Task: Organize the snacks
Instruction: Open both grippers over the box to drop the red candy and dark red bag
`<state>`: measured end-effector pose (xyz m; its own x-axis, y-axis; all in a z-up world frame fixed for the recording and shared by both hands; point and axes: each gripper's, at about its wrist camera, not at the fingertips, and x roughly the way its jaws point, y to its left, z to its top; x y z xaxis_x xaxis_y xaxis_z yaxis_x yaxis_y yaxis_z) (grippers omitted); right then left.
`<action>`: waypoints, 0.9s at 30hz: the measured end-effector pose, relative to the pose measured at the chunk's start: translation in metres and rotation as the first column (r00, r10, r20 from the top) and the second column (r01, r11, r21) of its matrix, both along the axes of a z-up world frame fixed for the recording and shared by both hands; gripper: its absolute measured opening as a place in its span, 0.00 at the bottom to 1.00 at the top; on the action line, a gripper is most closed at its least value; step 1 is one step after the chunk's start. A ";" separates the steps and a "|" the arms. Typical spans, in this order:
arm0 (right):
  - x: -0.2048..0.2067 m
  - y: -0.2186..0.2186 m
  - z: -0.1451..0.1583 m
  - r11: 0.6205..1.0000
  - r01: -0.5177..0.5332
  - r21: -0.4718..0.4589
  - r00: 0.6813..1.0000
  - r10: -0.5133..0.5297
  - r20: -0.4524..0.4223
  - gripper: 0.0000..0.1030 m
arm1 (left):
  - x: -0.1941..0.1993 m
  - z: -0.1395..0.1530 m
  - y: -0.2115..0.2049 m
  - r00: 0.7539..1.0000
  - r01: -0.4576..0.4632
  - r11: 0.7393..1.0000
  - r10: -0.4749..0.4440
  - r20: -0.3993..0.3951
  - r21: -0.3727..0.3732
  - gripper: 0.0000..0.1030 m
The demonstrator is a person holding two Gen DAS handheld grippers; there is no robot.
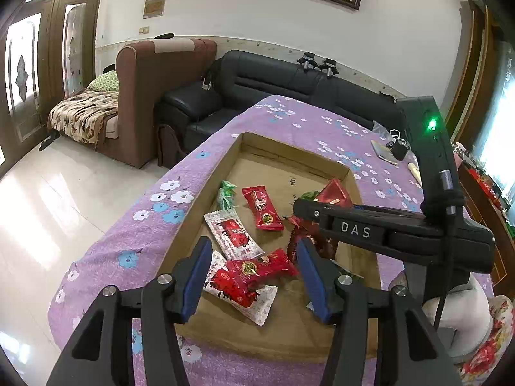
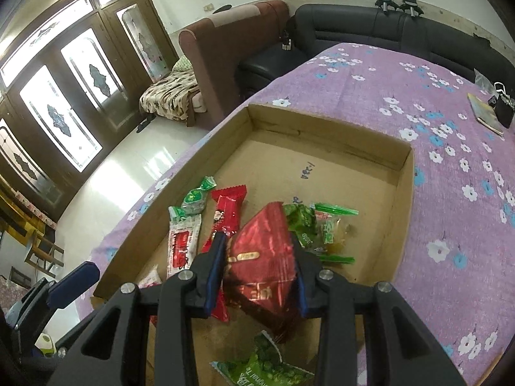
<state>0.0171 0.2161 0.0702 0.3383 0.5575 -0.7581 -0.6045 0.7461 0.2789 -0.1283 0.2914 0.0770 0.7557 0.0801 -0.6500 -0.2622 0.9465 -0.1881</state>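
Start at your left gripper (image 1: 251, 276): its jaws stand spread, and a red sachet (image 1: 262, 268) lies between the blue pads (image 1: 196, 276) without either pad pressing it, resting on a white-and-red packet (image 1: 239, 292) near the tray's six o'clock edge. The cardboard tray (image 1: 291, 148) sits on the purple flowered cloth (image 1: 180, 173). A second white-and-red packet (image 1: 231, 234) lies toward twelve o'clock of those jaws, a twisted green sweet (image 1: 226, 194) and another red sachet (image 1: 262, 209) beyond it. Moving right, your right gripper (image 2: 257, 273) is pinching a dark red foil pouch (image 2: 262, 257) across its width, pads against both long sides, over the tray floor. At two o'clock from it sit clear green-printed wrappers (image 2: 322, 228), and at six o'clock a green pea packet (image 2: 267, 366). These all look light, soft and crinkly, and the foil likely slides under pressure, so a firm hold across the filled middle seems safer than the sealed ends, which would fold. The pouch probably gives when squeezed and its contents may crush, so I'd keep the pinch modest. The stacked sachets may lift together, so take the top one by its edges.
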 end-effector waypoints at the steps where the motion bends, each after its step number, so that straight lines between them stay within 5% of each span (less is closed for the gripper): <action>1: -0.002 0.000 0.002 1.000 -0.001 0.001 1.000 0.001 0.005 0.35 | -0.001 0.000 0.000 1.000 -0.001 1.000 0.001 0.000 0.002 0.56; 13: -0.020 -0.010 0.024 0.999 -0.010 0.032 0.999 0.008 0.047 0.36 | -0.010 0.011 -0.002 0.999 -0.045 0.998 0.044 0.021 0.043 0.69; 27: -0.062 -0.068 0.058 0.992 0.053 0.116 0.989 -0.068 0.135 0.55 | -0.027 0.033 -0.030 0.997 -0.030 0.993 0.022 0.069 0.111 0.76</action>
<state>-0.0452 0.1479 0.1283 0.4712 0.6111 -0.6359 -0.5977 0.7515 0.2793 -0.1557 0.2611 0.1101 0.7940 0.1699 -0.5837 -0.2773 0.9557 -0.0991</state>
